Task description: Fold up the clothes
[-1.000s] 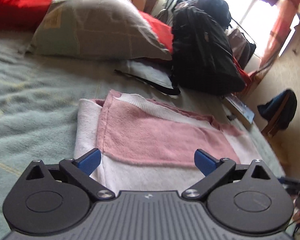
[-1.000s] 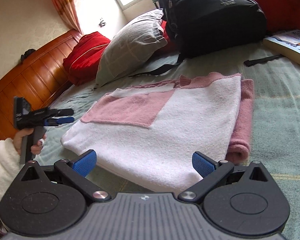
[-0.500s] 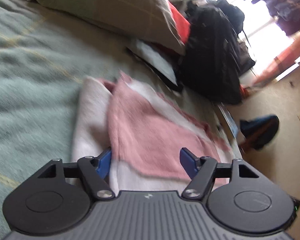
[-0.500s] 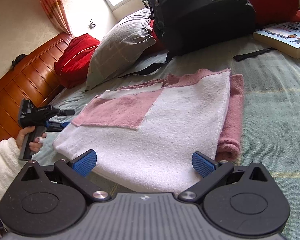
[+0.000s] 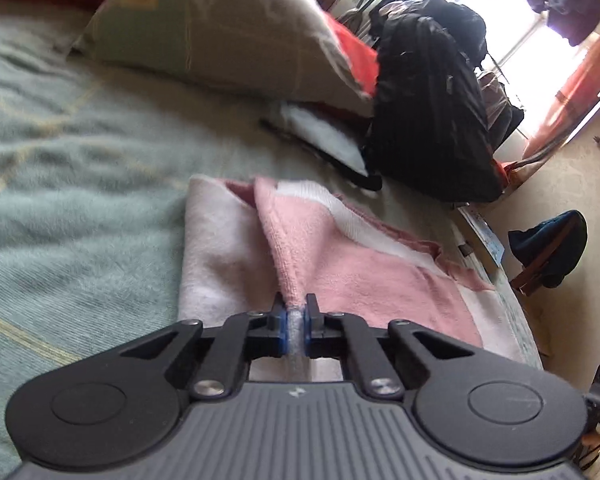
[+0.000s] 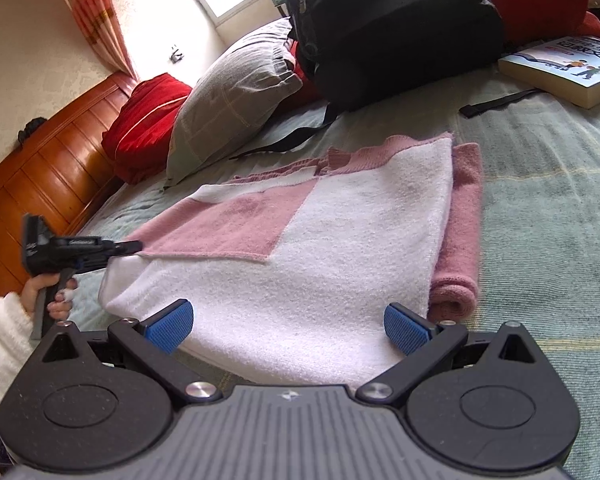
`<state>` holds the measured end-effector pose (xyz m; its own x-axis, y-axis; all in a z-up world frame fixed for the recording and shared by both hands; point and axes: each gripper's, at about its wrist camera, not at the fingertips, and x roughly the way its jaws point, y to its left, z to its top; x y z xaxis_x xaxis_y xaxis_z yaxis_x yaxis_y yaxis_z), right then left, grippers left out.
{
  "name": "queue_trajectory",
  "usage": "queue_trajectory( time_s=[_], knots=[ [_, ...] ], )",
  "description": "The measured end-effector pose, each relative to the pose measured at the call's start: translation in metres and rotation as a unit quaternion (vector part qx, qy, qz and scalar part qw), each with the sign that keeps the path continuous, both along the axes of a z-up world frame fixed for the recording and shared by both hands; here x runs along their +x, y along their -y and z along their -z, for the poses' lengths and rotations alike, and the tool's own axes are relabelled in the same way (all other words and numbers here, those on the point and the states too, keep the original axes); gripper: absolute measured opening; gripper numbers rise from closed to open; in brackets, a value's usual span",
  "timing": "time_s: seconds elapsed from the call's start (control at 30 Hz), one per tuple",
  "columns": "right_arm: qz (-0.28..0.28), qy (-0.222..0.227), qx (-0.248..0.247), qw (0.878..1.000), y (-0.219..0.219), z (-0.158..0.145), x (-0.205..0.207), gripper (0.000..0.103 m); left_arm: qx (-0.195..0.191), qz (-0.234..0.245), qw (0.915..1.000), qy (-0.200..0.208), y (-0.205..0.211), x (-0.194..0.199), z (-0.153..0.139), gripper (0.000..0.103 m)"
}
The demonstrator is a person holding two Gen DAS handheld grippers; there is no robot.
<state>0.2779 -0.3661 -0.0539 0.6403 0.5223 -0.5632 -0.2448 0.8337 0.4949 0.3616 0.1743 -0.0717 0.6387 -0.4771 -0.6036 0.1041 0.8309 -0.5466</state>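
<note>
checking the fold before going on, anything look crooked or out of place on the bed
The pink and white garment is not squared up: its rolled pink edge sticks out past the white layer on one side. The left hand-held gripper is pinching the pink flap's corner into a ridge. Nothing looks spilled or damaged.

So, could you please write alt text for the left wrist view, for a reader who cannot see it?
The left tongs are shut on a raised edge of a pink and white garment lying on a green bedspread. Behind it are a grey pillow and a black backpack near a bright window.
</note>
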Motion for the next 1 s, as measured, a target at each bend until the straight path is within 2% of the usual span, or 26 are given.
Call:
queue_trajectory(
  time_s=[0.17,0.27,0.37,0.4,0.43,0.5,0.53,0.6,0.67,0.77,0.8,0.9,0.97,1.0],
  knots=[
    [0.003,0.0,-0.001,1.0,0.0,0.0,-0.002,0.103,0.027,-0.001,0.9991,-0.032,0.0,0.001,0.012,0.007],
    [0.007,0.007,-0.01,1.0,0.002,-0.005,-0.007,0.103,0.019,-0.019,0.9992,-0.028,-0.006,0.0,0.009,0.011],
    [0.008,0.035,-0.065,0.997,-0.008,-0.013,-0.01,0.103,0.078,-0.029,0.9965,0.012,-0.003,-0.008,-0.015,0.015],
    [0.008,0.044,-0.083,0.996,-0.012,-0.016,-0.011,0.103,0.101,-0.026,0.9941,0.03,0.0,-0.013,-0.025,0.023],
    [0.009,0.053,-0.101,0.993,-0.015,-0.019,-0.011,0.103,0.122,-0.016,0.9911,0.051,0.006,-0.017,-0.034,0.035],
    [0.009,0.071,-0.137,0.988,-0.022,-0.025,-0.013,0.103,0.149,0.021,0.985,0.084,0.023,-0.023,-0.046,0.055],
    [0.002,0.078,-0.15,0.986,-0.031,-0.025,-0.009,0.103,0.157,0.045,0.9823,0.091,0.033,-0.024,-0.045,0.059],
    [-0.012,0.092,-0.178,0.98,-0.049,-0.024,0.0,0.103,0.173,0.096,0.9751,0.1,0.054,-0.024,-0.039,0.059],
    [-0.03,0.101,-0.195,0.975,-0.065,-0.018,0.008,0.103,0.171,0.125,0.9734,0.086,0.064,-0.022,-0.025,0.062],
    [-0.04,0.077,-0.22,0.972,-0.064,0.003,0.007,0.103,0.188,0.103,0.9752,0.055,0.052,-0.024,-0.002,0.06],
    [-0.041,0.067,-0.227,0.971,-0.06,0.01,0.005,0.103,0.187,0.108,0.9745,0.062,0.046,-0.03,0.001,0.056],
    [-0.046,0.062,-0.223,0.972,-0.044,0.021,-0.015,0.103,0.201,0.115,0.9695,0.08,0.041,-0.044,-0.008,0.059],
    [-0.037,0.068,-0.227,0.971,-0.042,0.011,-0.026,0.103,0.233,0.118,0.961,0.09,0.052,-0.051,-0.021,0.063],
    [-0.033,0.071,-0.229,0.97,-0.041,0.005,-0.032,0.103,0.235,0.134,0.9575,0.101,0.059,-0.056,-0.026,0.063]
  ],
)
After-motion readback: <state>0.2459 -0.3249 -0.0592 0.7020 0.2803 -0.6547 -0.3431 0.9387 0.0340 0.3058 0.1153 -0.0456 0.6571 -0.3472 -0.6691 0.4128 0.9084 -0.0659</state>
